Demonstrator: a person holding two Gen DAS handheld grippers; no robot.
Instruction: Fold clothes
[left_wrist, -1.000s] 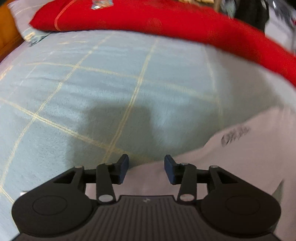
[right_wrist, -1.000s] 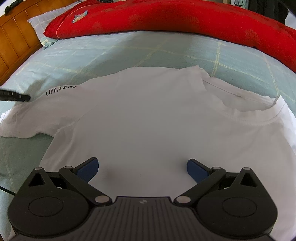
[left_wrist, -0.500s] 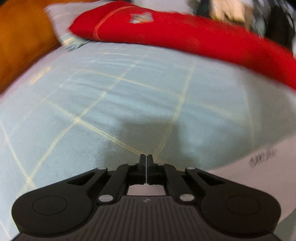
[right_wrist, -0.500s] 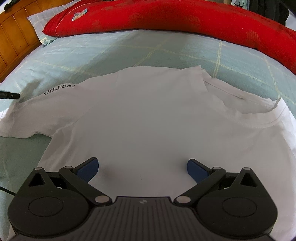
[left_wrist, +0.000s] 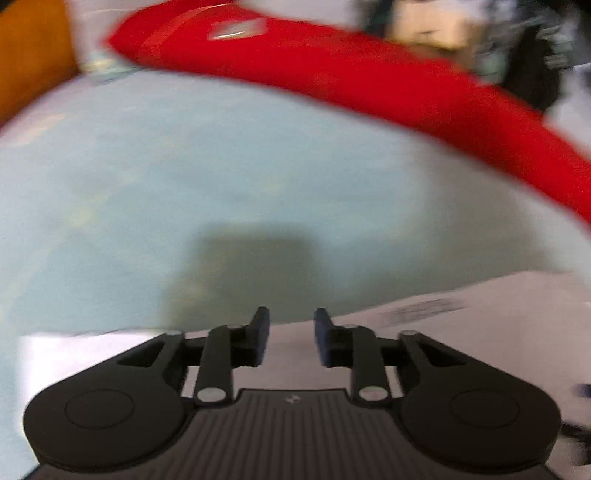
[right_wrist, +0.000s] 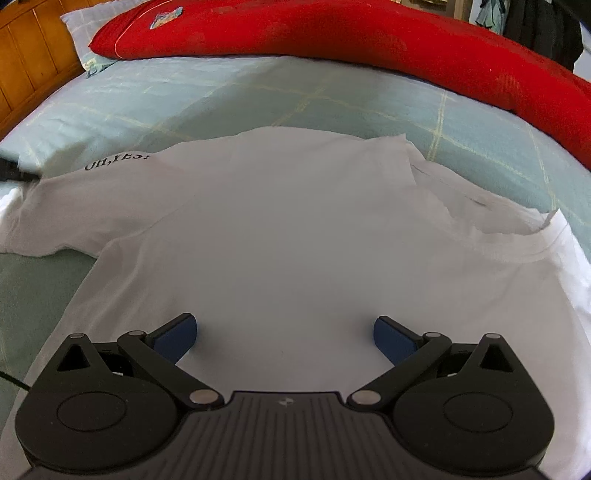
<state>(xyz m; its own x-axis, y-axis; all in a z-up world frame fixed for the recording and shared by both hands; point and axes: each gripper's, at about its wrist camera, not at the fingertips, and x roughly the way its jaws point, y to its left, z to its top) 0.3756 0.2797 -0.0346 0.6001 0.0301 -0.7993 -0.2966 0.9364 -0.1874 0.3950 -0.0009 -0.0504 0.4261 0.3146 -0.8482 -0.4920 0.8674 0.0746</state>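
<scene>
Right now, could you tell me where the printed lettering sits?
In the right wrist view, the lettering is upper left, on the white T-shirt's sleeve.

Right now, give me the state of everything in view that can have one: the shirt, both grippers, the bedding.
white T-shirt: spread flat, unfolded, neckline rumpled
left gripper: open, empty, at the shirt's edge
right gripper: wide open, empty, over the shirt
red quilt: bunched along the far side
bedsheet: smooth
</scene>
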